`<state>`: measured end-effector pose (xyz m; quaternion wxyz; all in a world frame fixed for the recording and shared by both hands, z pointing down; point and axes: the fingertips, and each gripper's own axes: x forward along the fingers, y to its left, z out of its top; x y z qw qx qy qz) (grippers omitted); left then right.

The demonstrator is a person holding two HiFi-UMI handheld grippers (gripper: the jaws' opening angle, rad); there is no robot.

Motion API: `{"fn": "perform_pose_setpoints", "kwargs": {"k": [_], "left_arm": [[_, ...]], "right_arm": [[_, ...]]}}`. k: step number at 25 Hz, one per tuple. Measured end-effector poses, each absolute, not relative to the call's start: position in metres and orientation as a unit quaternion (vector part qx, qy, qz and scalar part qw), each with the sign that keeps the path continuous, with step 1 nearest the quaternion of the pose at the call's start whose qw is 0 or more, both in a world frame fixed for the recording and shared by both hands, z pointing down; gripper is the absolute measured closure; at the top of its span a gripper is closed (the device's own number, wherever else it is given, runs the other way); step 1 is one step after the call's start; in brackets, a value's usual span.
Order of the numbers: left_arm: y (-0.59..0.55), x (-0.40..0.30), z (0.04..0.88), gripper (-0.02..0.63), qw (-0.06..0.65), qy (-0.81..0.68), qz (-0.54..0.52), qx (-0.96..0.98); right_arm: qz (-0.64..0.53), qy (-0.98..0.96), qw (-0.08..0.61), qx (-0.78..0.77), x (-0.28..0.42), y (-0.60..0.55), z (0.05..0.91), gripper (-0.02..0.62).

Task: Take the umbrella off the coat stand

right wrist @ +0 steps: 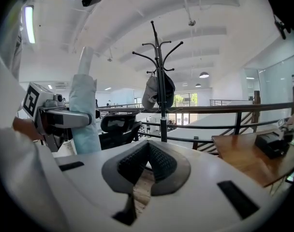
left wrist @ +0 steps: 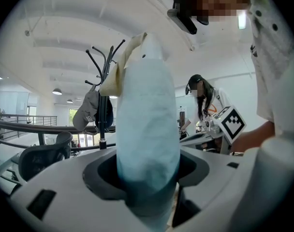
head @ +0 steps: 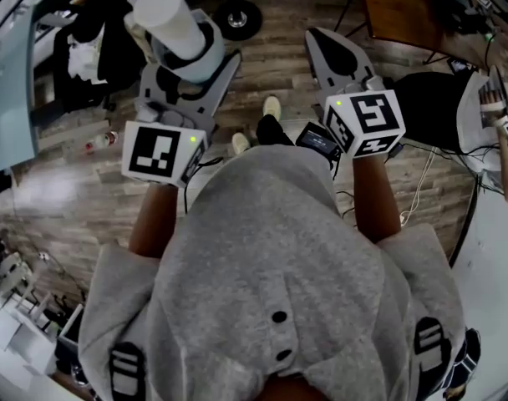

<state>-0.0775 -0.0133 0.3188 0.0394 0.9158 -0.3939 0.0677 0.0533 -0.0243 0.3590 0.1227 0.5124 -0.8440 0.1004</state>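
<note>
**Umbrella (left wrist: 148,129) clamped in the left gripper (left wrist: 147,180), clear of the coat stand (left wrist: 102,105)**

The left gripper view is mostly filled by the folded, pale blue umbrella. It rises upright from between the jaws, which press on it from both sides. Its cream strap end overlaps the stand's hooks behind it, so that view alone does not tell whether the two are apart.

The right gripper view settles it. The umbrella stands at the left, held in the other gripper, and the stand is well apart at centre, behind a railing (right wrist: 224,110). A dark cap (right wrist: 156,93) hangs on the stand.

That view also shows the right gripper (right wrist: 147,151) with its ribbed pads closed tip to tip and nothing between them.

Only the head view shows both grippers side by side at arm's length over a wooden floor (head: 279,48), the umbrella pointing away from the person
</note>
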Motion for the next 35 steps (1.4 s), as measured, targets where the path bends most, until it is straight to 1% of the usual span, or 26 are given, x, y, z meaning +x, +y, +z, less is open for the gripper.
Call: {"fn": "perform_pose_setpoints", "kwargs": {"k": [6,12,23,26,30,35], "left_arm": [[0.027,-0.115,0.327,0.325,0.058,-0.39,0.056,0.917],[0.052,-0.123,0.339,0.325,0.08,-0.39,0.052,0.916],[0.073,-0.091,0.324,0.327,0.058,-0.411,0.07,0.907],[0.077,-0.084,0.324,0.327,0.054,-0.406,0.084,0.908],[0.086,-0.065,0.318,0.325,0.051,-0.398,0.072,0.913],[0.093,-0.063,0.321,0.327,0.049,-0.395,0.079,0.914]], "right_arm": [[0.094,-0.837,0.146,0.52,0.019,0.026,0.363,0.586],[0.101,-0.831,0.161,0.523,0.014,0.059,0.366,0.586],[0.108,-0.829,0.116,0.536,0.061,0.069,0.346,0.586],[0.11,-0.828,0.112,0.538,0.072,0.071,0.345,0.586],[0.106,-0.828,0.115,0.539,0.088,0.079,0.341,0.586],[0.108,-0.827,0.112,0.54,0.091,0.086,0.342,0.586]]}}
